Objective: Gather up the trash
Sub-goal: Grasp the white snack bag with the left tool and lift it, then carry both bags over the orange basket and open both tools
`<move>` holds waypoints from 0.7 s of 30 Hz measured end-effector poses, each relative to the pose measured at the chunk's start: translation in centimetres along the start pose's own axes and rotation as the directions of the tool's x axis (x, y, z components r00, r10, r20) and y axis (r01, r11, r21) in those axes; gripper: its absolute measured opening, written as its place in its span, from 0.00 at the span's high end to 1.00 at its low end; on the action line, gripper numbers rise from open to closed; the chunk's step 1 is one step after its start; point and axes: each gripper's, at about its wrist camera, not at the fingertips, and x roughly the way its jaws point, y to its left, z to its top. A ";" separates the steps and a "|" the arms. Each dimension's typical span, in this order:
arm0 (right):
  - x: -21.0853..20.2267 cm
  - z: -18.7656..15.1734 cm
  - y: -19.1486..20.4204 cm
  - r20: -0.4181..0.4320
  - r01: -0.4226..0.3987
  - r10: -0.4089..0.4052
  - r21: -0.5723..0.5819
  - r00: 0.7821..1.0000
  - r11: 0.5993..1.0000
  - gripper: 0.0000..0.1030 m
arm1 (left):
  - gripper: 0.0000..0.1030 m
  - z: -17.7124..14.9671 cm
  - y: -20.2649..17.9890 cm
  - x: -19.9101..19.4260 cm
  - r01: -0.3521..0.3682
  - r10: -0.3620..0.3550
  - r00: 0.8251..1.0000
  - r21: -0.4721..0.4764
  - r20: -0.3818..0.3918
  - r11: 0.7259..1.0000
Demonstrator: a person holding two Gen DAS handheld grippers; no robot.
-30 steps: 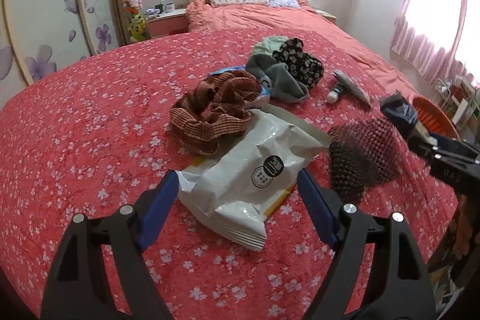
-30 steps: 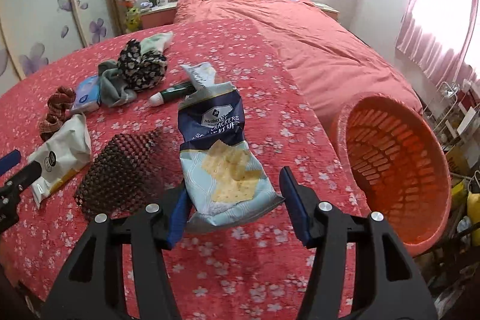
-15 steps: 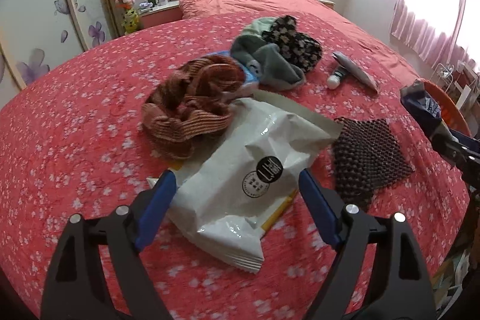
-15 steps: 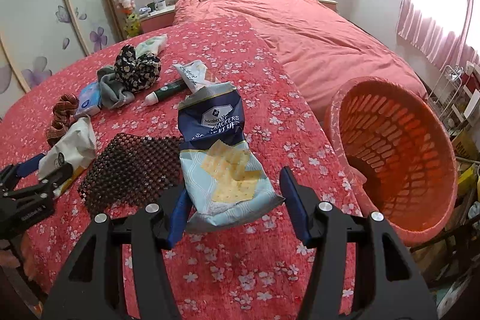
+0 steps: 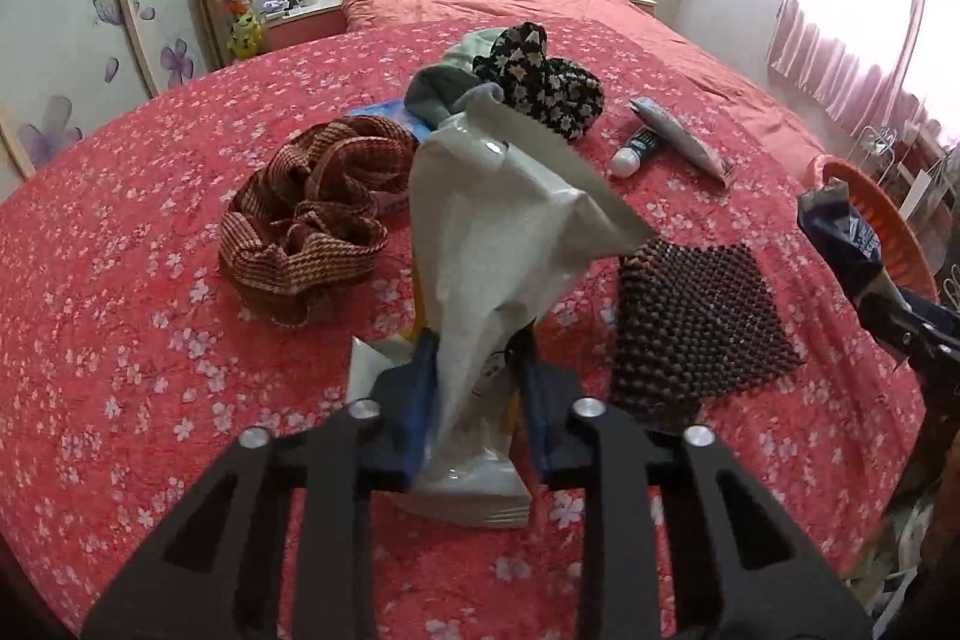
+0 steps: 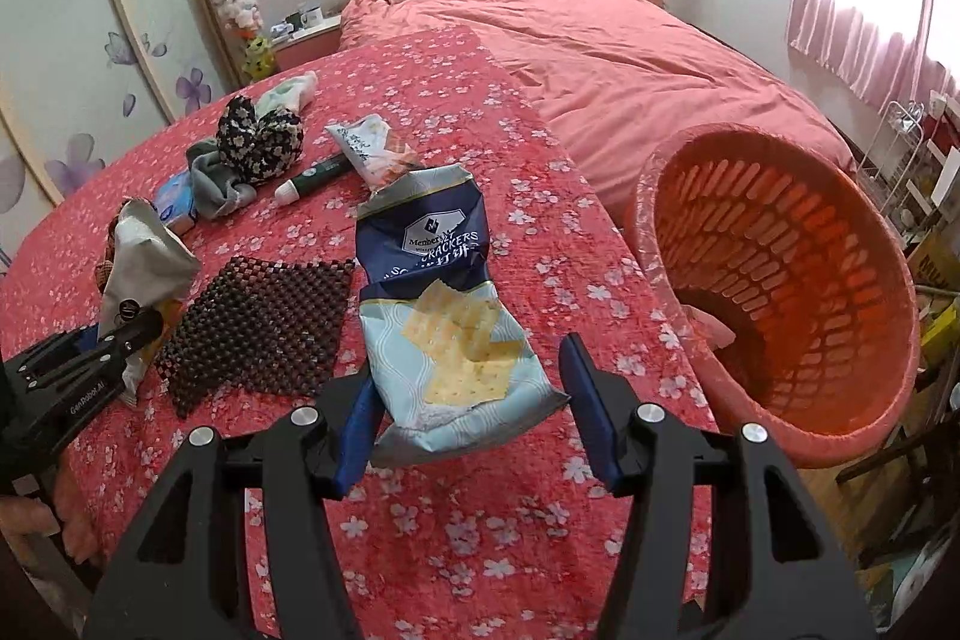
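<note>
On the red bedspread (image 5: 120, 340), the left gripper (image 5: 474, 400) has just closed, pinching the white bag (image 5: 498, 232); only the right view shows the right gripper (image 6: 468, 400) clamping the cracker bag (image 6: 444, 316) beside the orange basket's (image 6: 840, 436) hollow.

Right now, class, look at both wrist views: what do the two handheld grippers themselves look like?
Each is matte black plastic with two slotted, splayed finger arms, silver round bolt heads at the pivots, and blue pads on the inner fingertips. In the right wrist view the left gripper shows small white lettering on its side. The right gripper matches. No cables or sleeves show.
</note>
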 end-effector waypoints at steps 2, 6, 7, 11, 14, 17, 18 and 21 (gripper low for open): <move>-0.4 0.1 -0.2 0.009 -0.003 0.003 0.003 1.000 1.000 0.45 | 0.84 0.1 0.1 -0.3 0.025 -0.025 1.000 -0.020 -0.004 0.999; -1.5 0.3 -0.7 0.041 -0.011 0.011 0.009 0.999 1.000 0.45 | 0.85 0.4 -0.1 -1.8 0.047 -0.047 0.999 -0.027 0.019 0.999; -1.8 0.4 -0.9 0.052 -0.015 0.014 0.014 0.999 1.000 0.45 | 0.85 0.6 -0.3 -2.3 0.051 -0.051 0.998 -0.024 0.028 0.998; -3.1 0.7 -1.9 0.092 -0.033 0.030 0.038 0.995 0.999 0.45 | 0.86 1.4 -1.8 -4.0 0.064 -0.063 0.996 -0.009 0.059 0.998; -4.2 0.8 -2.7 0.122 -0.041 0.034 0.054 0.992 0.998 0.45 | 0.85 2.2 -3.2 -5.3 0.071 -0.072 0.994 0.012 0.081 0.997; -5.0 0.9 -3.4 0.146 -0.040 0.030 0.065 0.989 0.997 0.45 | 0.85 3.0 -4.9 -6.5 0.092 -0.095 0.990 0.033 0.104 0.995; -5.3 1.0 -3.8 0.159 -0.038 0.026 0.070 0.987 0.997 0.45 | 0.85 3.1 -5.4 -6.8 0.098 -0.102 0.989 0.042 0.110 0.994; -6.3 1.2 -4.8 0.192 -0.028 0.012 0.083 0.981 0.996 0.45 | 0.85 3.9 -7.7 -7.6 0.126 -0.135 0.982 0.075 0.129 0.989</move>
